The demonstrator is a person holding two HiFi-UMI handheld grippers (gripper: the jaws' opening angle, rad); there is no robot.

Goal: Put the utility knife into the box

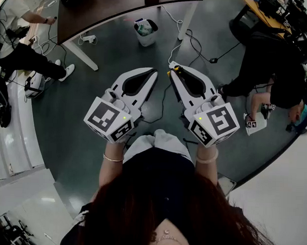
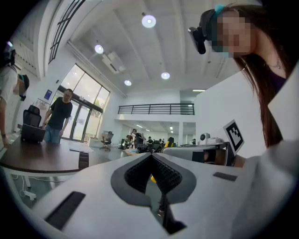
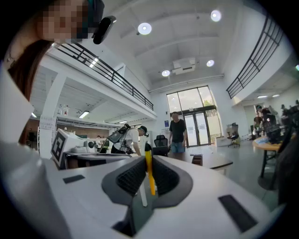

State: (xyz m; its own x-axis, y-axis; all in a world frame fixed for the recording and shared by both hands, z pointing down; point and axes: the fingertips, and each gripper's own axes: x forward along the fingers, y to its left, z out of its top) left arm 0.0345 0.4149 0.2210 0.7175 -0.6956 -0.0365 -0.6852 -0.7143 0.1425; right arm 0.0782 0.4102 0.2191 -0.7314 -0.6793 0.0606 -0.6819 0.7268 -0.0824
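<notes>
My right gripper (image 1: 172,73) is shut on a yellow utility knife (image 1: 175,69), whose end sticks out past the fingertips. In the right gripper view the knife (image 3: 149,173) stands upright between the ribbed pads (image 3: 164,176), its black tip on top. My left gripper (image 1: 154,71) is shut with nothing in it; its tips sit close beside the right one's. In the left gripper view the jaws meet at the left gripper's (image 2: 151,157) tip. Both grippers are held out level above the floor. No box shows in any view.
A dark table (image 1: 122,8) stands ahead, with a white waste bin (image 1: 145,32) and cables (image 1: 194,45) on the grey floor under it. One person sits at the left (image 1: 25,54). Another crouches at the right (image 1: 268,68).
</notes>
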